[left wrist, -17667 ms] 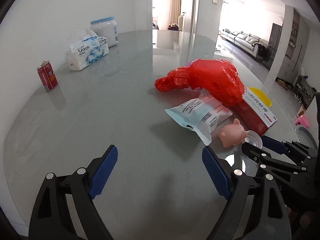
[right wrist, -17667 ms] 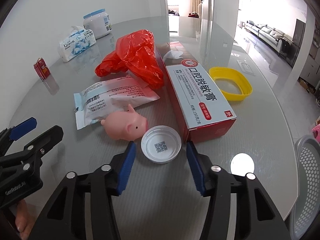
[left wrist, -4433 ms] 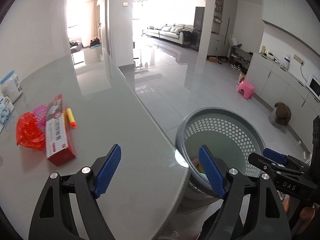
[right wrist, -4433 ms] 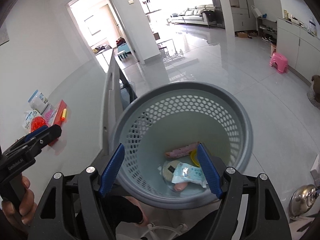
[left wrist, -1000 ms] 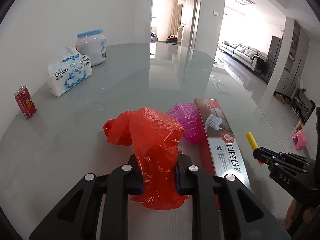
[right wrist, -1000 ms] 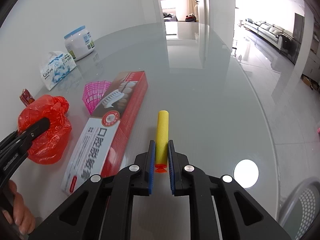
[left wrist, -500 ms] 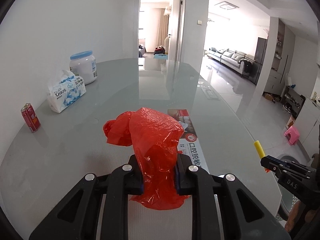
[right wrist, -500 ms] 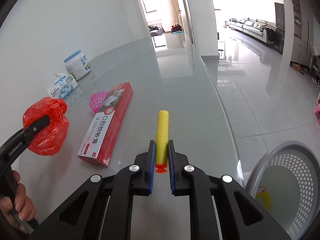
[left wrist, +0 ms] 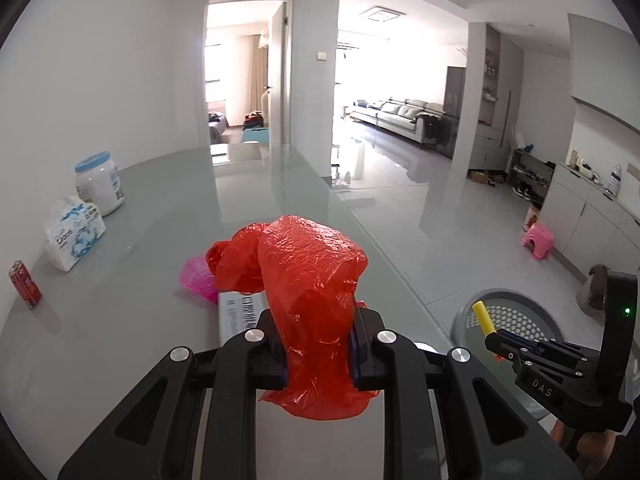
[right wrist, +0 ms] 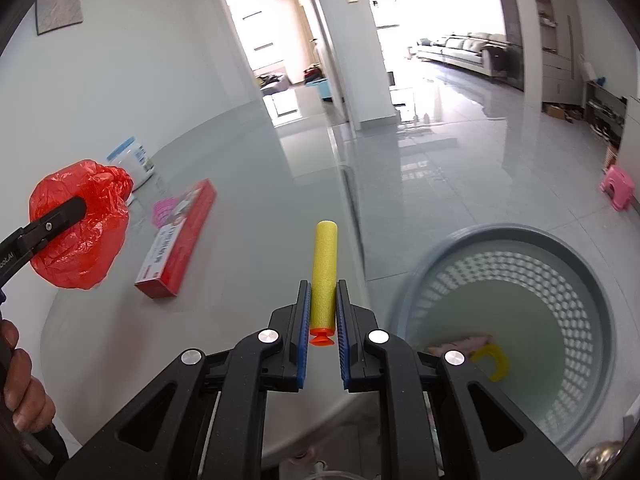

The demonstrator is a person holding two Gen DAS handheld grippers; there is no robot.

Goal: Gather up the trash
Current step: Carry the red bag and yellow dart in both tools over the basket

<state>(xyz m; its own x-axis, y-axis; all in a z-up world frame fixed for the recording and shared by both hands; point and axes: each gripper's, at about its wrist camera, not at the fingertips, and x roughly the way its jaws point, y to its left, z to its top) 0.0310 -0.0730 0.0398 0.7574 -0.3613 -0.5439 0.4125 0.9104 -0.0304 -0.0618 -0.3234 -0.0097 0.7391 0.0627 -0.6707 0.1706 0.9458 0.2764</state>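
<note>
My left gripper is shut on a crumpled red plastic bag and holds it above the glass table; the bag also shows in the right wrist view. My right gripper is shut on a yellow foam dart with an orange tip, near the table's edge. The dart also shows in the left wrist view. The grey perforated trash basket stands on the floor to the right, with a yellow ring and a pink item inside.
On the table lie a red and white box, a pink mesh cup, a tissue pack, a white jar and a red can. A pink stool stands on the floor.
Both grippers have lifted and swung right with their loads, toward the table edge. The basket now fills the right of the right wrist view.
</note>
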